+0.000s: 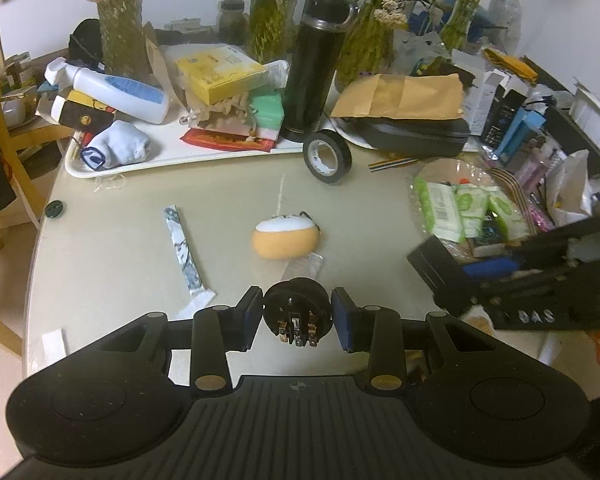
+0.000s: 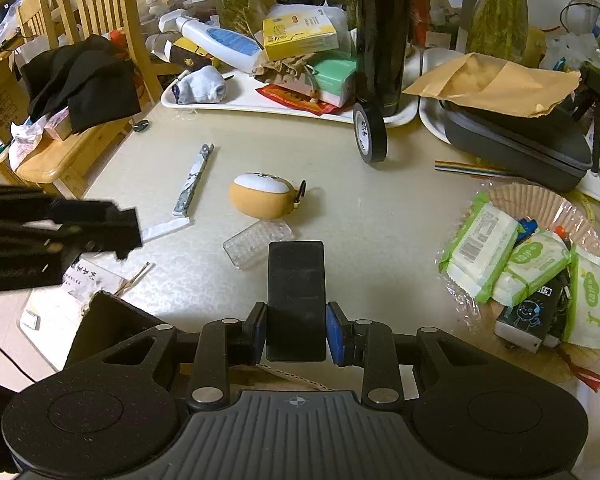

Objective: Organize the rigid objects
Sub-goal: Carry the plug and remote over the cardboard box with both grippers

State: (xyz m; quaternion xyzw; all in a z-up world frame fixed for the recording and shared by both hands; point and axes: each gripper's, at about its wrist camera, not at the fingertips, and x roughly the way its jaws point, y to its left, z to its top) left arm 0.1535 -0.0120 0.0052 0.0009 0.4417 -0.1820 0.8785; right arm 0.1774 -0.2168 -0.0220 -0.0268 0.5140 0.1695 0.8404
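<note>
In the left wrist view my left gripper (image 1: 298,316) is shut on a small round black switch part (image 1: 298,306) with metal terminals, held above the beige table (image 1: 120,264). In the right wrist view my right gripper (image 2: 296,332) is shut on a flat black rectangular box (image 2: 296,296), also held over the table. Each gripper shows in the other's view: the right one (image 1: 540,280) with its box at the right edge, the left one (image 2: 60,232) at the left edge. An orange and white plush ball (image 1: 284,238) (image 2: 262,194) lies mid-table beside a clear plastic case (image 2: 258,242).
A black tape roll (image 1: 327,156) stands on edge by a tall black flask (image 1: 316,64) on a cluttered white tray (image 1: 172,156). A marbled strip (image 1: 184,248) lies left of the ball. A paper plate (image 2: 540,200) holding wipe packs sits right. Wooden chairs (image 2: 100,12) stand at the left.
</note>
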